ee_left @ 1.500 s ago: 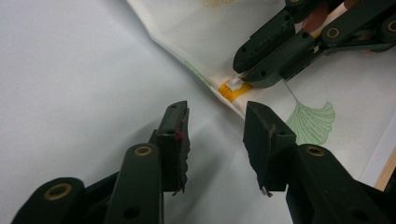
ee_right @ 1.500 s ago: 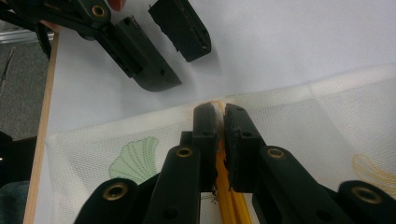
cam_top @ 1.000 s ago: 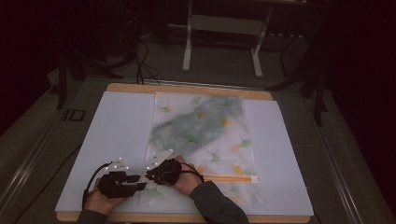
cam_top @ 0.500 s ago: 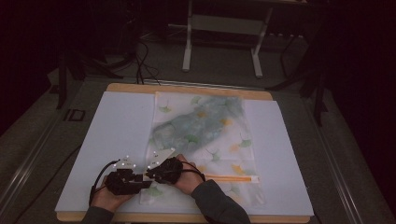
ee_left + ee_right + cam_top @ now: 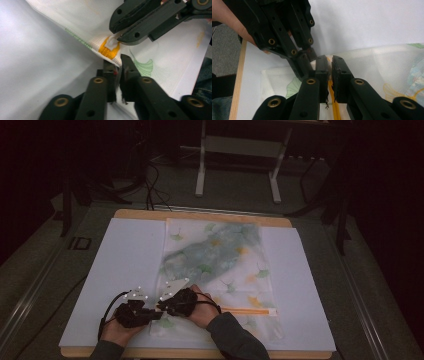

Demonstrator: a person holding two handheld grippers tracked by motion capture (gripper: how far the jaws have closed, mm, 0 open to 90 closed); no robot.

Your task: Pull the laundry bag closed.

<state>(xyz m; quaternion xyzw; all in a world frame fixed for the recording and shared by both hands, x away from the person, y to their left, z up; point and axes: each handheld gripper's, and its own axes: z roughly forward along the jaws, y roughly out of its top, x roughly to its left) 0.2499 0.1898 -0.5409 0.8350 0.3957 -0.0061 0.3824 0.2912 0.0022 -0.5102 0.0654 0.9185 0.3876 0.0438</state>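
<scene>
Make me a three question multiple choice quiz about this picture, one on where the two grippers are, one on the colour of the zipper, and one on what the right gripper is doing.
1. Where on the printed bag do the hand-held grippers meet?
A. far edge
B. near-left corner
C. right edge

2. What colour is the zipper strip?
A. blue
B. black
C. orange

3. What is the right hand-held gripper doing?
A. pinching the white zipper pull
B. lying open on the table
C. lifting the bag high

Answers: 1 B, the high view shows both by the bag's near-left corner. 2 C, it runs orange across the bag. 3 A, the left gripper view shows its jaws closed on the pull, while the left hand-held gripper grips the bag's edge.
</scene>
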